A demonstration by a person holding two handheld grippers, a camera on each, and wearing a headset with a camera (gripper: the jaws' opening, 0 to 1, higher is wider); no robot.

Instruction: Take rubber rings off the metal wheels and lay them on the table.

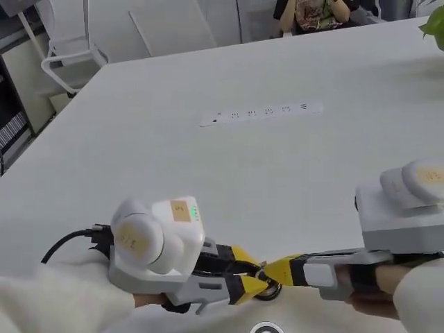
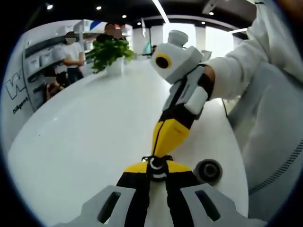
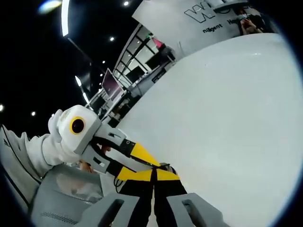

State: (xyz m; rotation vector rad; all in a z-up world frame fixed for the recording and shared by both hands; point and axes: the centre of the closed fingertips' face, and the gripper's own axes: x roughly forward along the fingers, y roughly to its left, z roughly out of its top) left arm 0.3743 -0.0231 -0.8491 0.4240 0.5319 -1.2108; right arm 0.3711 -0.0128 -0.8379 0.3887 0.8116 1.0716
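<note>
Grippers: two, meeting tip to tip low over the white table (image 1: 208, 180), close to the near edge.

Left gripper (image 1: 250, 279): yellow-tipped jaws closed in on a small held wheel (image 2: 156, 168), one tip on each side of it.

Right gripper (image 3: 152, 174): jaws pressed nearly together, with a thin slit between them. Its tips touch the held wheel from the opposite side. Whether they nip the rubber cannot be made out, as the wheel is small and half hidden.

Wheels counted: two. The second wheel (image 2: 208, 171) lies flat on the table just beside the left jaws, on the person's side. It is untouched, with a dark rubber ring (image 2: 197, 171) around a grey hub.

Other things on the table: one white power strip (image 1: 263, 112), well apart, mid-table. One potted plant (image 2: 110, 49) stands at the far end.

People: at least three in the left gripper view beyond the plant. In the head view, one is seated (image 1: 312, 14) at the table's far side.

Writing: wall lettering (image 3: 213, 26) starts with a big "W", with a smaller line below ending in what looks like "lligent". It is not fully legible.
</note>
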